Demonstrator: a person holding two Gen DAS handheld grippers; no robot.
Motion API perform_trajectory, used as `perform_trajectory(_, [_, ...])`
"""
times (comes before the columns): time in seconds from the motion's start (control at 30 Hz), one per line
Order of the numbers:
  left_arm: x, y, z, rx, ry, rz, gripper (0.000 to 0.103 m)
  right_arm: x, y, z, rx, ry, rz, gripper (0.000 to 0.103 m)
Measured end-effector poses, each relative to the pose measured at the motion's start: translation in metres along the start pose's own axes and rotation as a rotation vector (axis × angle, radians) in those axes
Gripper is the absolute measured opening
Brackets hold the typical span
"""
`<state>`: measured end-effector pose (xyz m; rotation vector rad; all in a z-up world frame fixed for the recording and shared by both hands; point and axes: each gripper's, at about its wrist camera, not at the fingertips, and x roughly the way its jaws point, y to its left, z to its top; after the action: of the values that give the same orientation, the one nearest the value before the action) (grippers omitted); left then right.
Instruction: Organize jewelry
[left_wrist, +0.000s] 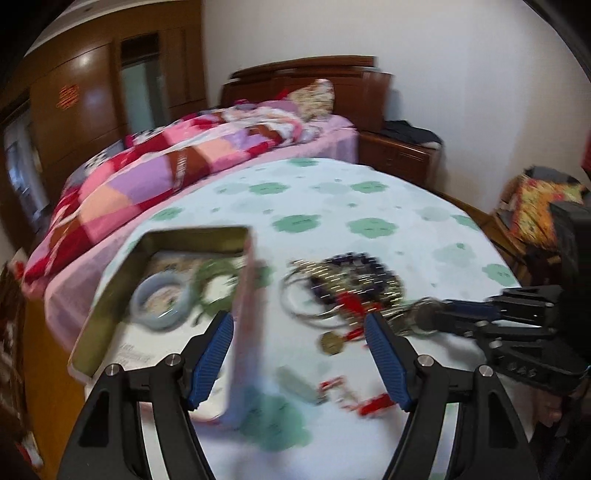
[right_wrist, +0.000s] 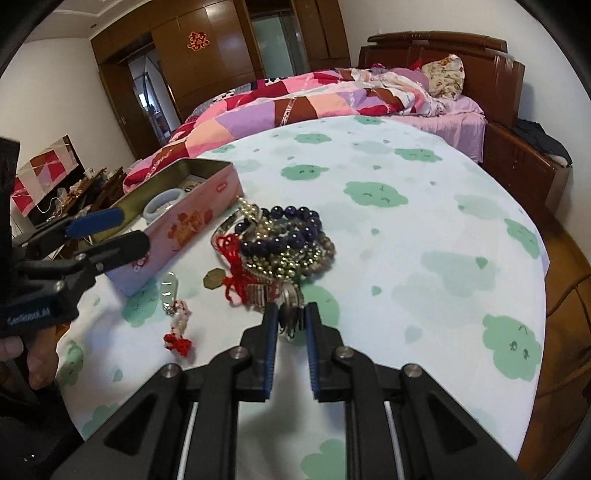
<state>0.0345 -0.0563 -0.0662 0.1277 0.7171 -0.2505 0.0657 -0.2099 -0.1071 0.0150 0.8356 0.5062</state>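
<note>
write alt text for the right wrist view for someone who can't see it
The right gripper is closed on silver bangles at the near edge of a jewelry pile of dark and gold beads on a green-patterned cloth. To the left, the left gripper is open around the wall of a pink tin holding a pale bangle.

A white cloth (right_wrist: 424, 236) is showing pale and mint-green cloud shapes. The tin (right_wrist: 177, 225) is wearing pink sides with red motifs (gold-toned inside). Dark blue beads (right_wrist: 291, 229), a red cord (right_wrist: 234, 266) and a pale ring (left_wrist: 162, 301) are standing out; blue pads (right_wrist: 272, 354) are lining black fingers.
</note>
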Motion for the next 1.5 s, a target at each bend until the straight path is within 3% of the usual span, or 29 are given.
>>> perform_trajectory(0.07, [0.010,-0.012,0.006,0.035,0.012,-0.043,0.073,0.001,0.000,-0.002,0.002,0.002,0.001,0.017])
perform_trajectory(0.13, [0.022,-0.020,0.008,0.052,0.038,-0.060,0.060,0.003,0.000,-0.002,0.001,0.004,0.003,0.017])
perform_trajectory(0.23, [0.049,-0.033,0.007,0.066,0.121,-0.122,0.039,0.003,-0.001,-0.003,0.002,0.002,0.005,0.017])
perform_trajectory(0.27, [0.056,-0.035,0.005,0.069,0.142,-0.125,0.028,0.004,-0.001,-0.004,0.002,0.002,0.004,0.017])
perform_trajectory(0.3, [0.061,-0.038,0.004,0.074,0.157,-0.132,0.007,0.004,-0.001,-0.004,0.002,0.002,0.004,0.017])
perform_trajectory(0.33, [0.064,-0.038,0.002,0.073,0.166,-0.135,0.003,0.004,-0.001,-0.004,0.001,0.001,0.004,0.017])
perform_trajectory(0.5, [0.038,-0.024,0.006,0.032,0.090,-0.113,0.003,0.004,-0.003,-0.005,0.001,-0.003,0.003,0.017])
perform_trajectory(0.8, [-0.019,0.012,0.018,-0.054,-0.033,-0.141,0.003,-0.015,0.002,0.003,-0.001,-0.050,0.014,0.017])
perform_trajectory(1.07, [-0.027,0.038,0.026,-0.110,-0.055,-0.098,0.003,-0.031,0.018,0.015,-0.042,-0.102,0.014,0.016])
perform_trajectory(1.5, [-0.032,0.052,0.028,-0.116,-0.065,-0.063,0.003,-0.031,0.031,0.024,-0.095,-0.101,0.006,0.014])
